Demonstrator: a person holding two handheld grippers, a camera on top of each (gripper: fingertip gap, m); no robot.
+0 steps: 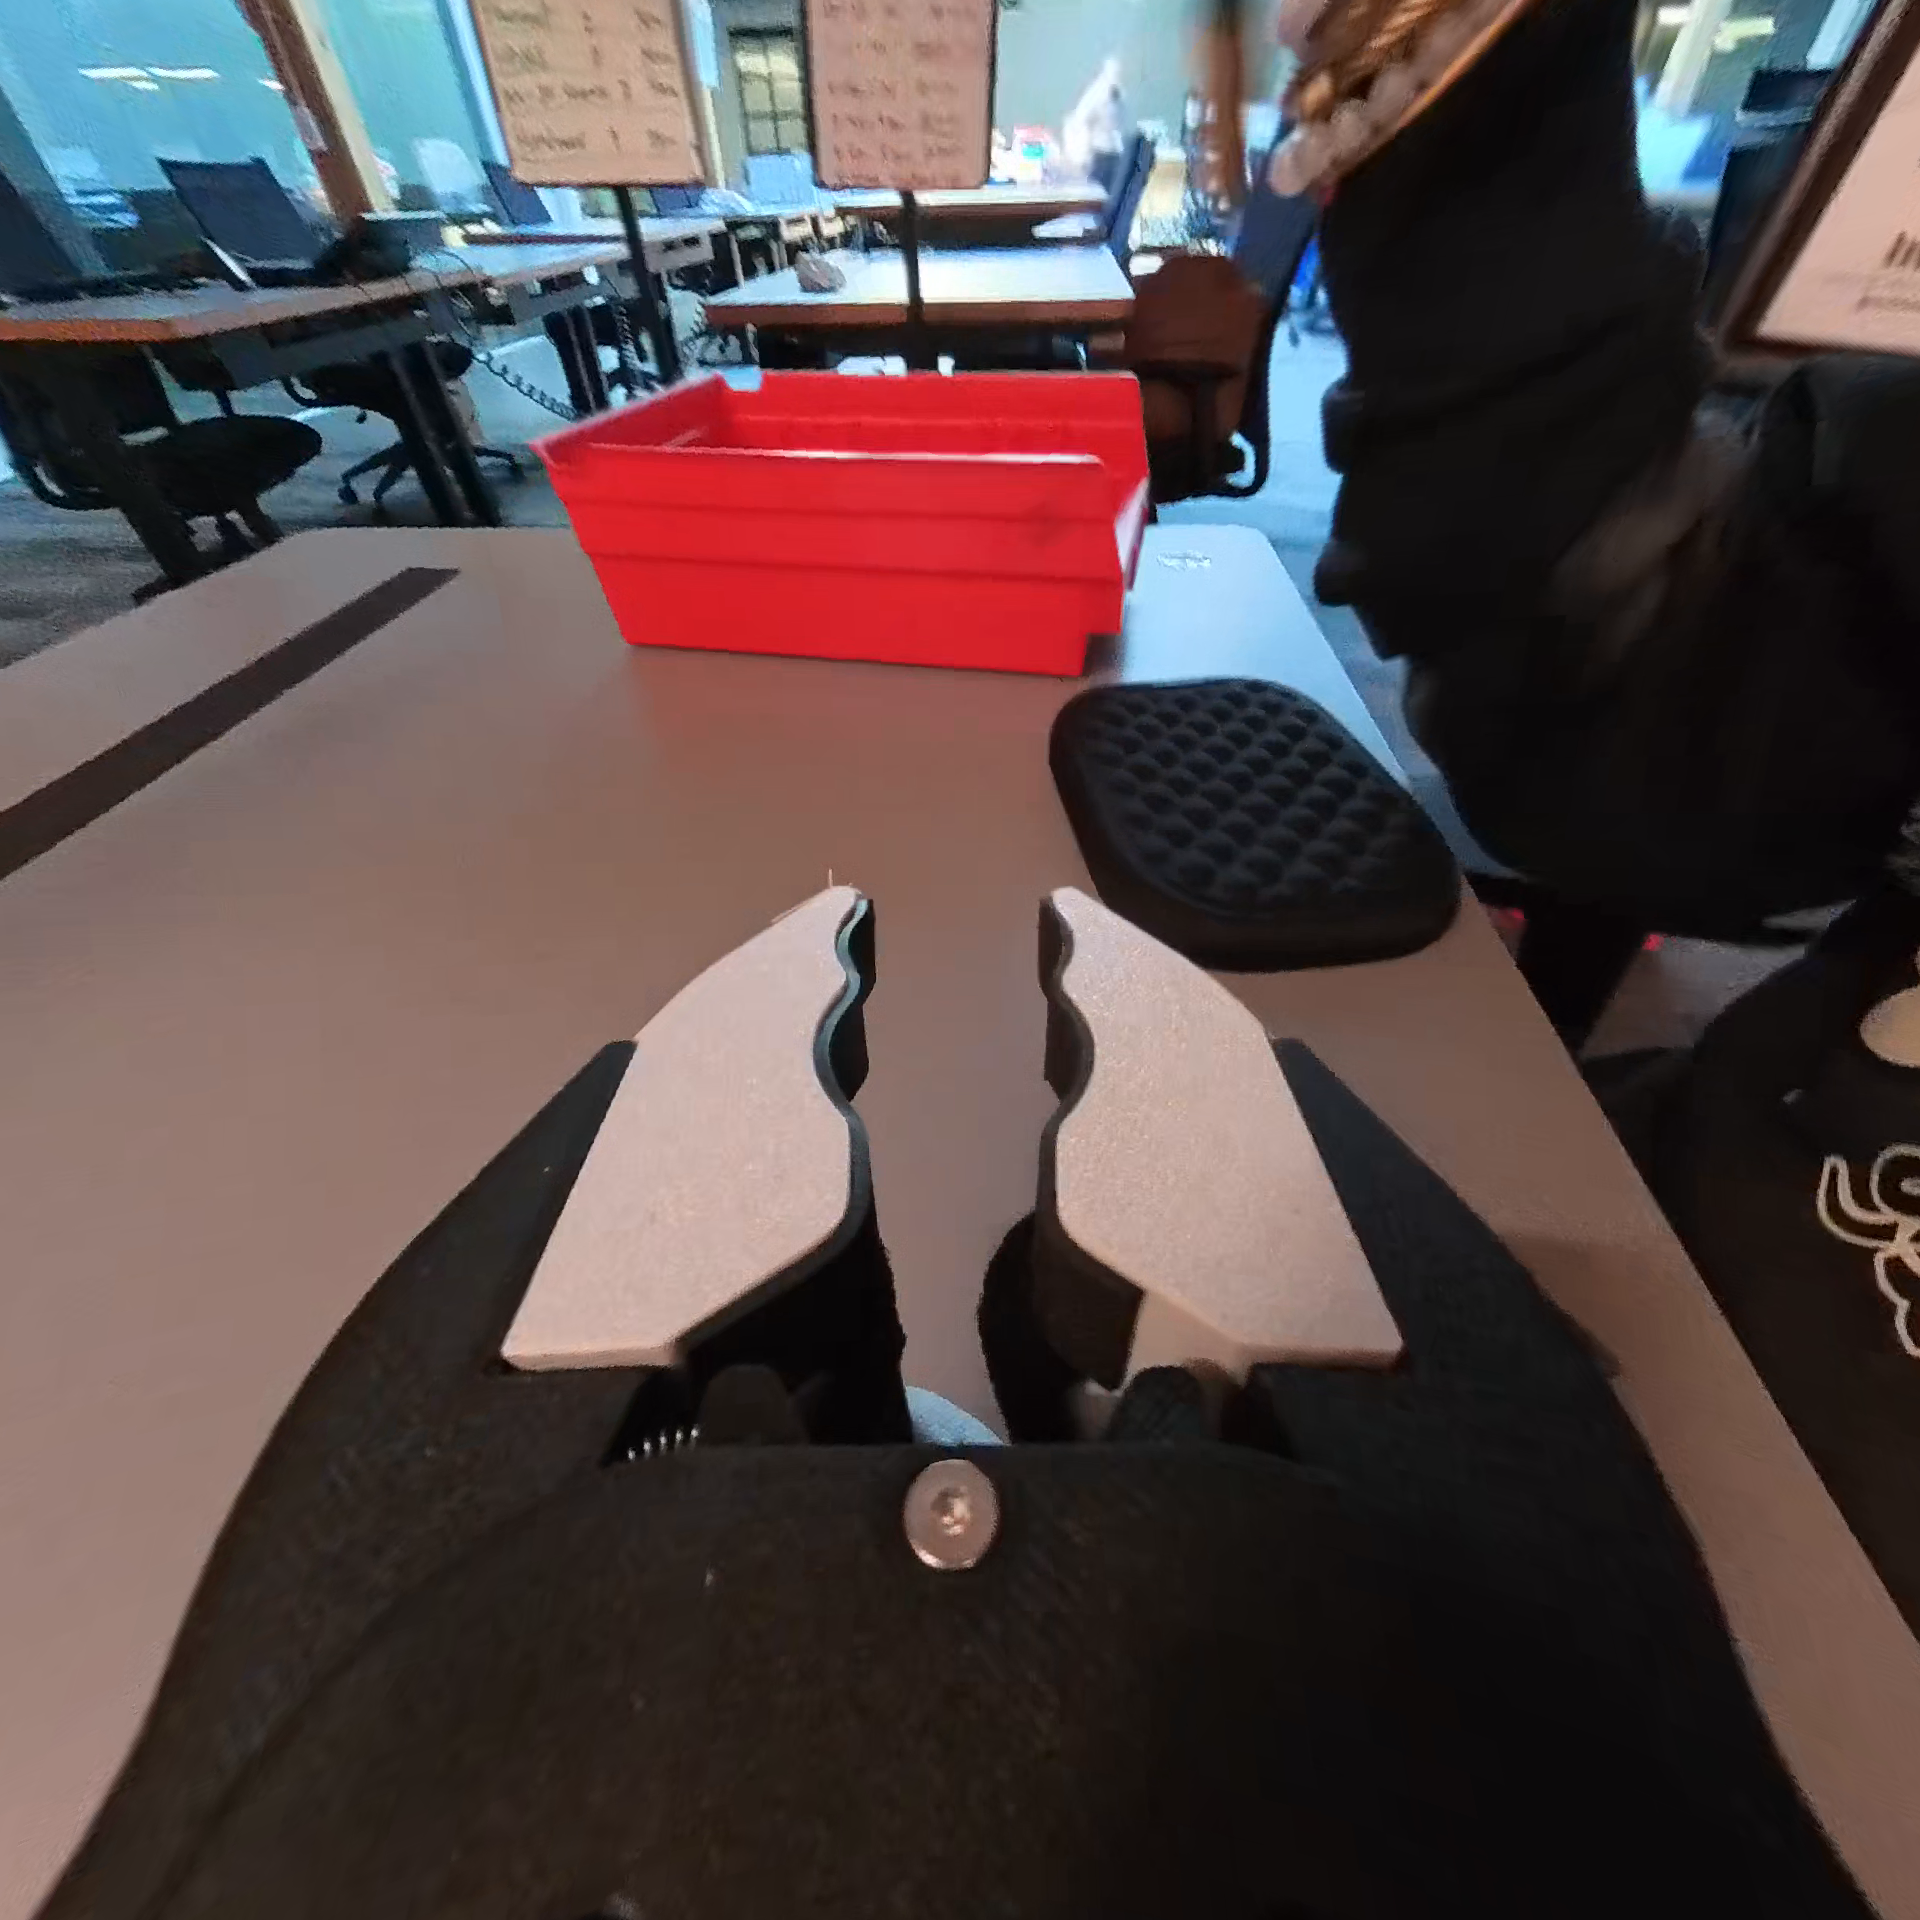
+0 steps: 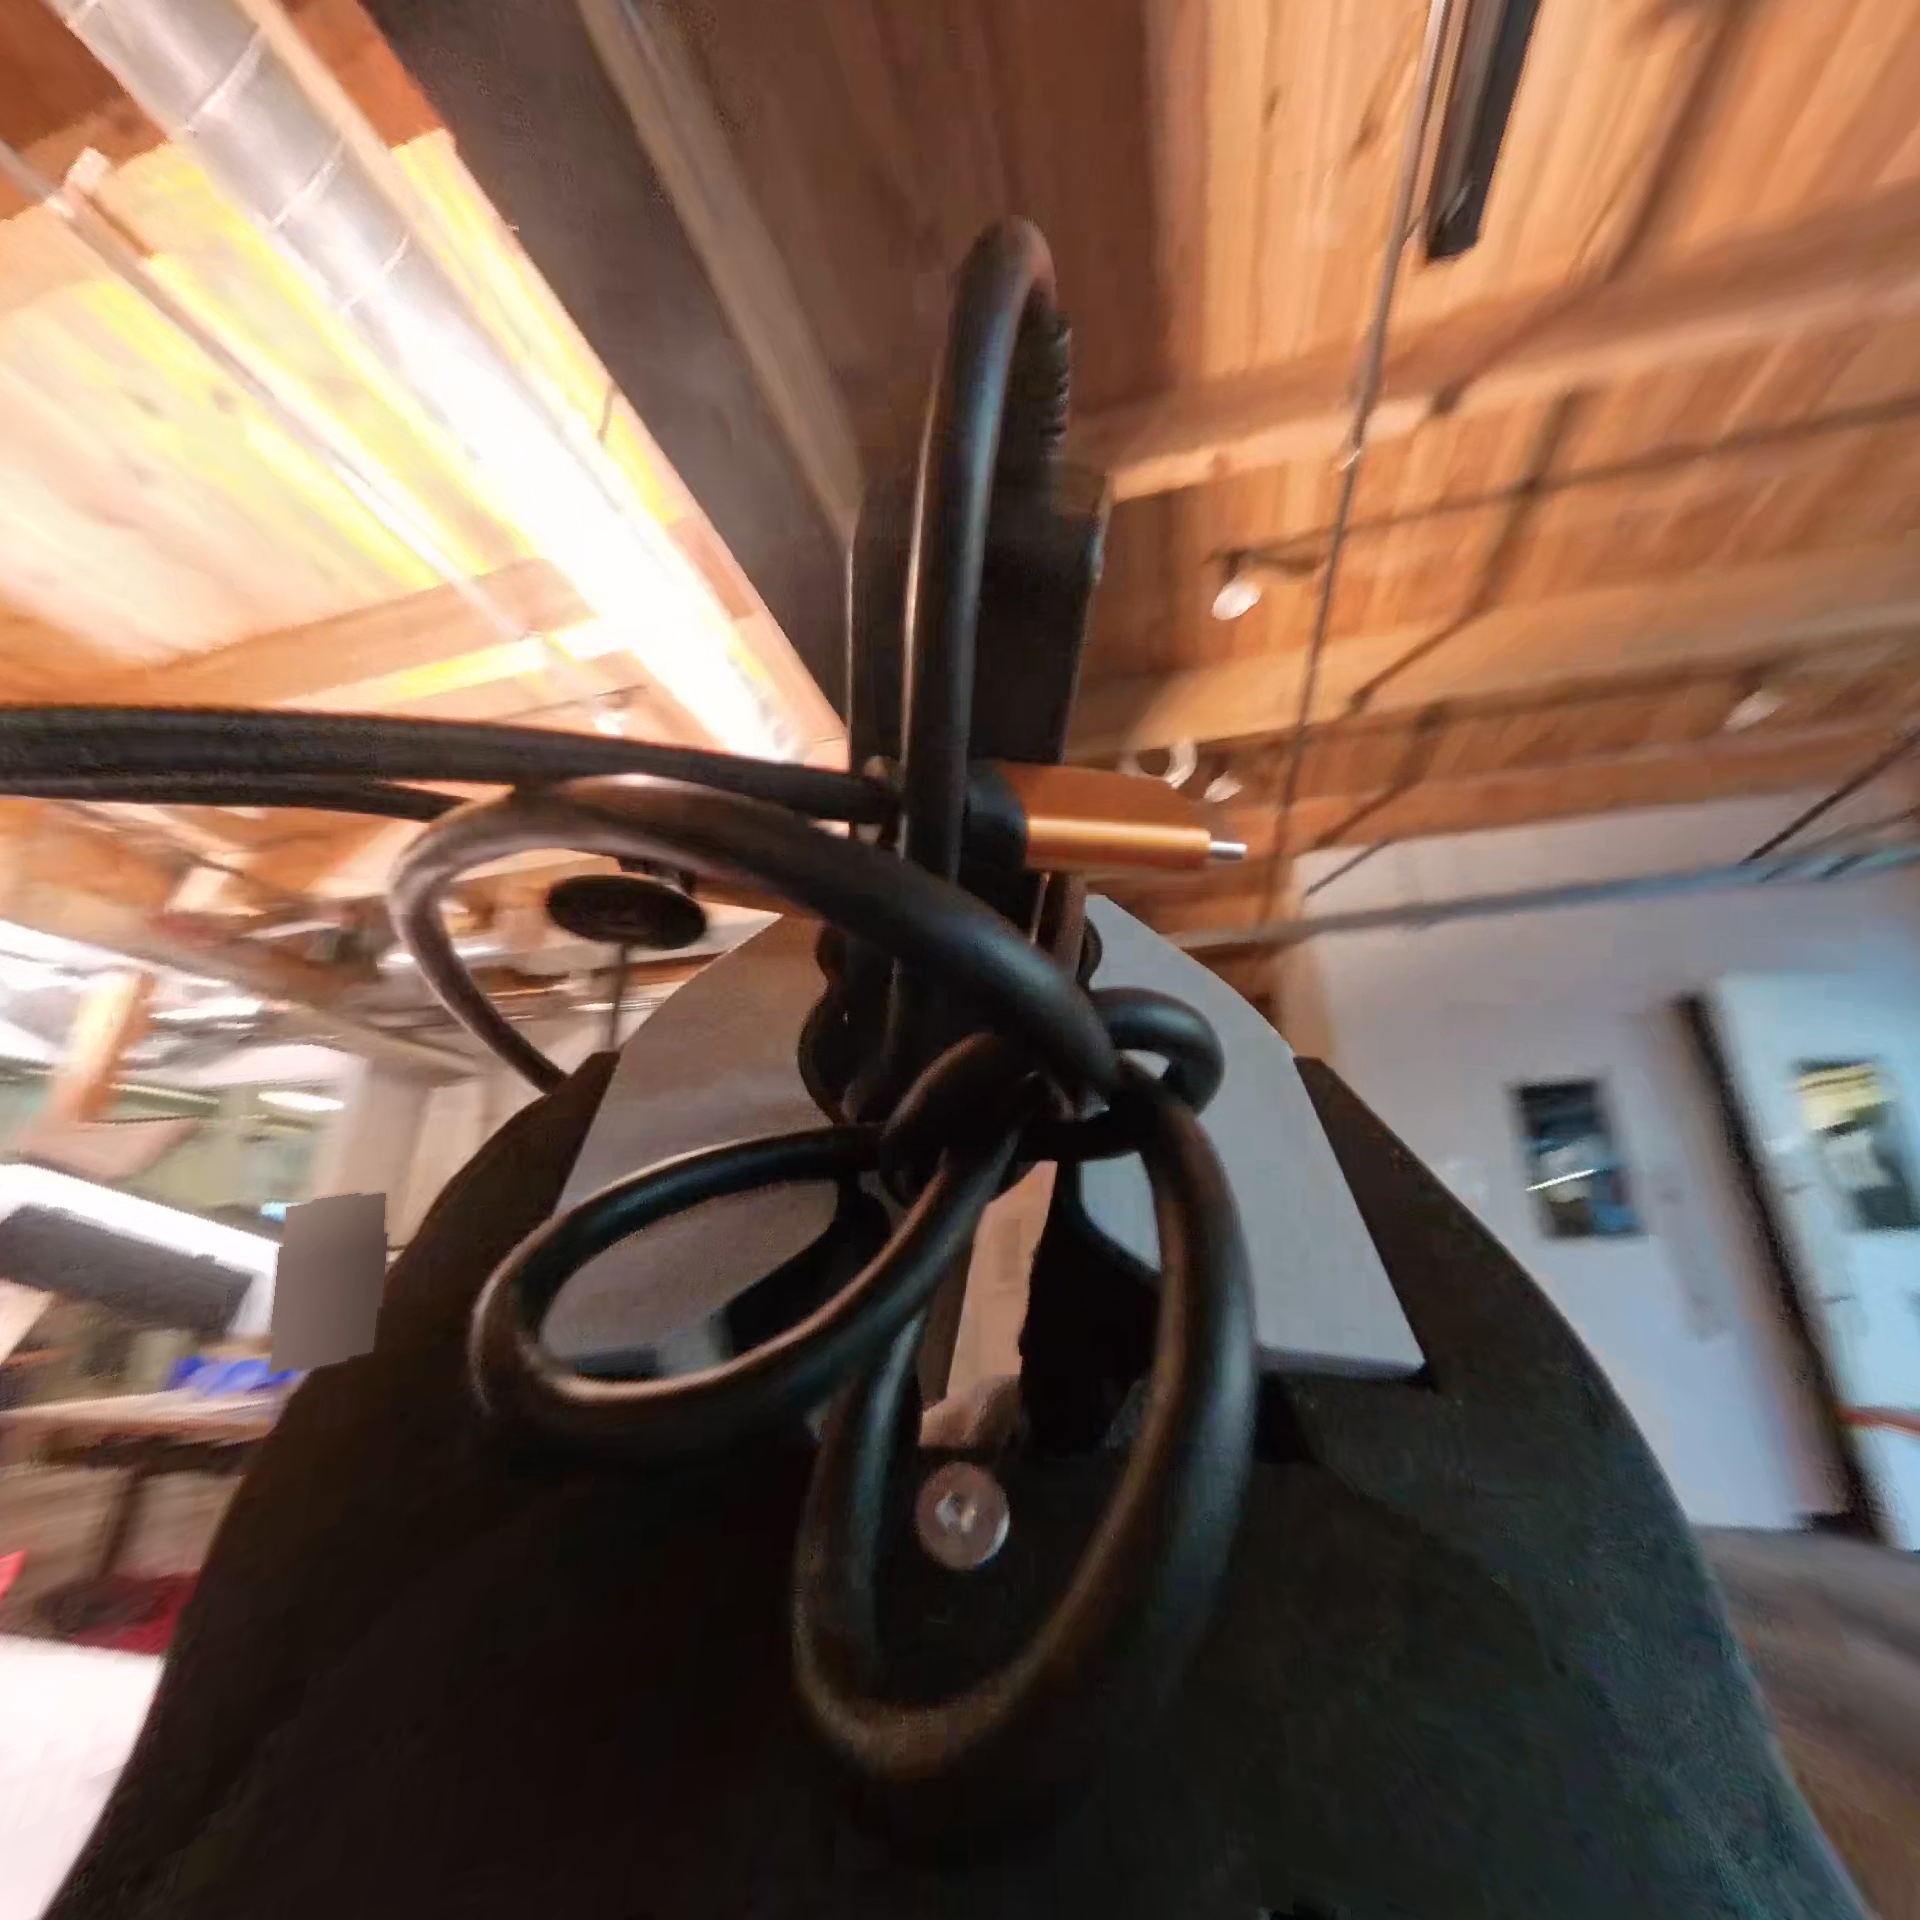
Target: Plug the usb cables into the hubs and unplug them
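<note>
In the left wrist view my left gripper [image 1: 956, 914] is open and empty, held low over the grey table [image 1: 416, 831]. No cable or hub shows in this view. In the right wrist view my right gripper [image 2: 956, 966] points up toward the ceiling and is shut on a tangled bundle of black usb cables [image 2: 935, 894]. Loops of cable hang over its silver fingers [image 2: 1247, 1164]. An orange-sleeved plug [image 2: 1122, 842] sticks out to the right of the bundle. A black flat block [image 2: 1039, 623] rises above the fingertips with a cable curving over it.
A red plastic bin [image 1: 852, 520] stands at the far side of the table. A black textured pad [image 1: 1247, 810] lies at the table's right edge. A person in dark clothes [image 1: 1507, 416] stands to the right. Desks and office chairs lie beyond. About 40 cm separates my left fingertips from my right.
</note>
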